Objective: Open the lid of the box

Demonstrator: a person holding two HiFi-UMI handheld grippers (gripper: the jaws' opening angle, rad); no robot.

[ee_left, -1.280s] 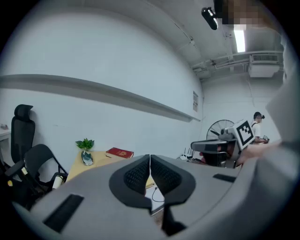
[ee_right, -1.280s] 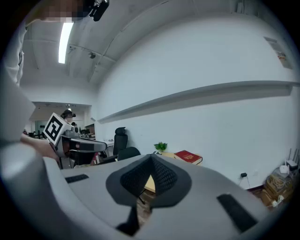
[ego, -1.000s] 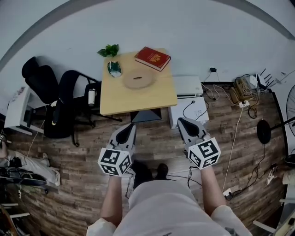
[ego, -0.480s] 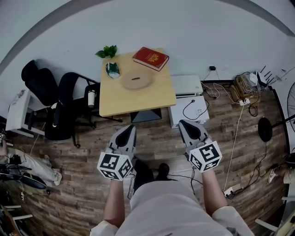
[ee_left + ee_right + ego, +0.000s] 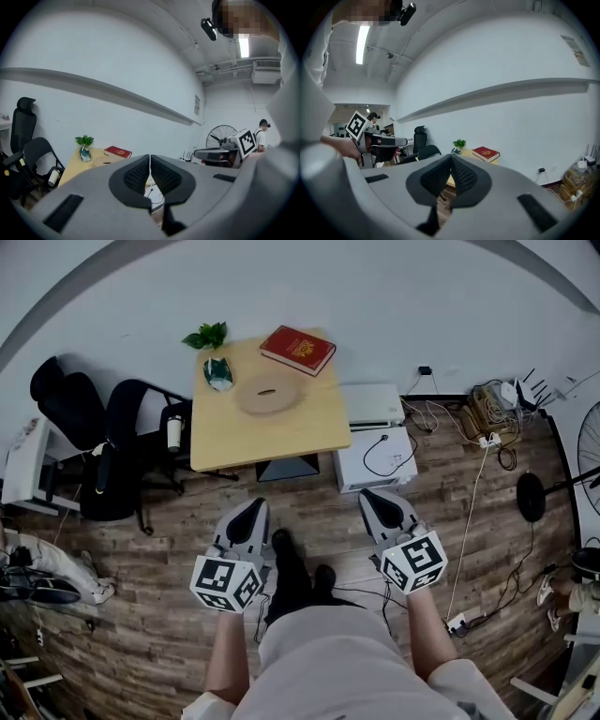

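Observation:
A round, flat wooden box [image 5: 266,393] lies on the light wooden table [image 5: 234,442], seen again low and small as the box [image 5: 104,160] in the left gripper view. My left gripper [image 5: 255,505] and right gripper [image 5: 370,495] hang side by side over the floor, well short of the table's near edge. Both are shut with nothing between the jaws. In the left gripper view the left gripper [image 5: 150,157] points toward the table, and in the right gripper view the right gripper [image 5: 451,157] hides the round box.
A red book [image 5: 298,349] and a small potted plant [image 5: 214,360] share the table. Black office chairs [image 5: 112,456] stand to its left, white boxes [image 5: 375,457] with cables to its right. A fan stand [image 5: 530,498] is further right. The person's feet [image 5: 300,577] are between the grippers.
The table has drifted slightly left and up in the head view, and both grippers sit a little lower. The feet have shifted. Both grippers stay shut.

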